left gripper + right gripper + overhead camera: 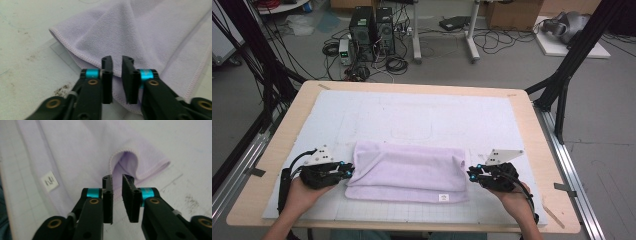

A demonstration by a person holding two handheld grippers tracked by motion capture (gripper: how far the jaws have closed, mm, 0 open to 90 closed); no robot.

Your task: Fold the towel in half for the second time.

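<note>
— What do you have nearest you?

— My two hands at the desk's [282,145] near edge, one tool each. The left tool [348,170] sits at the left end of the lilac towel [407,167], the right tool [472,175] at its right end. Both have jaws set narrow with a slim gap, nothing clamped that I can make out.

— And the towel itself?

— Folded, lying flat on the white mat [412,115], long axis running left to right between the tools. Its white label [443,197] is on the near edge, towards the right.

— Which end is closer to a tool?

— I judge them even. In the left gripper view the stitched hem [82,56] lies just past the jaw tips; in the right gripper view the open fold [127,162] lies just ahead.
</note>
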